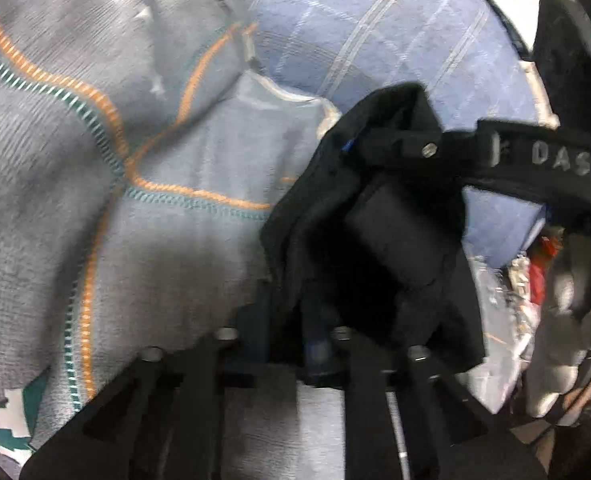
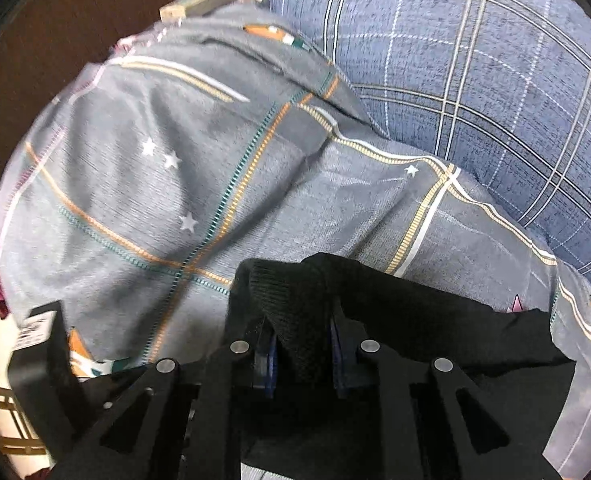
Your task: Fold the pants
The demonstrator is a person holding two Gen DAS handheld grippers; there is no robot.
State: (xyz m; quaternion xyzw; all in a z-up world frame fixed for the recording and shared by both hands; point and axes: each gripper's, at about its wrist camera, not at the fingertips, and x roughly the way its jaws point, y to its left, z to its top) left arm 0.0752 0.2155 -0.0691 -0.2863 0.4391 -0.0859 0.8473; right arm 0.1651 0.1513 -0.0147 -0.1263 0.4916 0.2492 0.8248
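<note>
To the left of the left gripper (image 1: 295, 320), a grey woven bedspread with orange and teal stitched lines (image 1: 95, 160) is spread in loose folds, with a blue checked cushion (image 1: 355, 40) lying beyond it; the black knitted pants (image 1: 327, 208) are bunched directly in front of the claw and appear to be pinched between its closed jaws, though the contact itself is hidden by cloth and blur; only a thin edge seems to be caught, so a slip is judged likely if tension is added. At the right of that view the right gripper (image 1: 407, 148) is seen clamped on the same cloth; a pale-gloved hand (image 1: 567, 320) is seen behind it. In the right wrist view a ribbed fold of the pants is gripped between the narrowed jaws; the rest trails to the right over the bedspread; it is judged that uneven pulling could drag the bedspread or leave the fold skewed.
</note>
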